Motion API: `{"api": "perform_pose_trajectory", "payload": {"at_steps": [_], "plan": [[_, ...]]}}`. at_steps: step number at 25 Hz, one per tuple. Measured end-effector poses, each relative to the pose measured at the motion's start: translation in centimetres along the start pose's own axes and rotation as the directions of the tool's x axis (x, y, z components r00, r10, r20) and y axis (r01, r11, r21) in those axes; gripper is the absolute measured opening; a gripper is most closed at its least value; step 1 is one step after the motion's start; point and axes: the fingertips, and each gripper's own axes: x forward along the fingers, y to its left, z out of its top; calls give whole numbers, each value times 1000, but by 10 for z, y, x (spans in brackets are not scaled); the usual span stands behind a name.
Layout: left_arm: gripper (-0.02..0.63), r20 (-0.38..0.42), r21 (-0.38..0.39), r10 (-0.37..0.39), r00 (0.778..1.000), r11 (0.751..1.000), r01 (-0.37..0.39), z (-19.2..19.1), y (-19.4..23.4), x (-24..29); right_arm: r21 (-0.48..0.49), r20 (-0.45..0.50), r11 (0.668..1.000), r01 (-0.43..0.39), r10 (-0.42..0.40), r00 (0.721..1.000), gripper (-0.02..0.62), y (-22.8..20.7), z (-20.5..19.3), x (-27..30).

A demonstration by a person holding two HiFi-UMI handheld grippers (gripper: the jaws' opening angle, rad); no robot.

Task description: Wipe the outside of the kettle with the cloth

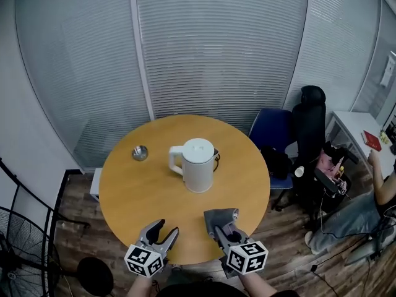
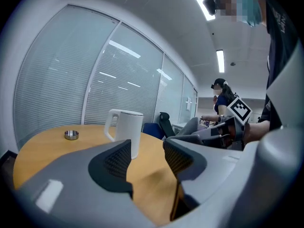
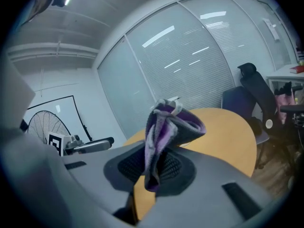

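Note:
A white kettle stands upright near the middle of the round wooden table, its handle to the left; the left gripper view also shows the kettle. My right gripper is over the table's near edge, shut on a grey-purple cloth. In the right gripper view the cloth is bunched between the pads and sticks up past them. My left gripper hovers at the near edge to the left of it, open and empty, pointing toward the kettle.
A small metal dish sits left of the kettle. Behind the table runs a glass wall with blinds. Office chairs and a seated person are at the right. A fan stands at the lower left.

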Motion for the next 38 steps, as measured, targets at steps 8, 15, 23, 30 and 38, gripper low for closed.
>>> {"api": "perform_pose_trajectory", "payload": {"at_steps": [8, 15, 23, 30, 38], "plan": [[207, -33, 41, -62, 998, 997, 63, 22, 59, 48, 36, 6, 998, 51, -51, 999, 41, -3, 18, 50], [207, -21, 78, -75, 997, 994, 77, 51, 123, 83, 64, 23, 995, 72, -74, 997, 41, 1, 34, 96], [207, -52, 132, -128, 990, 982, 134, 63, 171, 140, 80, 37, 992, 100, -103, 994, 43, 1, 50, 138], [224, -101, 181, -163, 981, 967, 179, 59, 194, 191, 95, 44, 990, 105, -110, 993, 41, 0, 60, 164], [247, -137, 251, -254, 958, 926, 281, 62, 194, 225, 130, 80, 987, 99, -110, 991, 41, 2, 74, 181]]}}
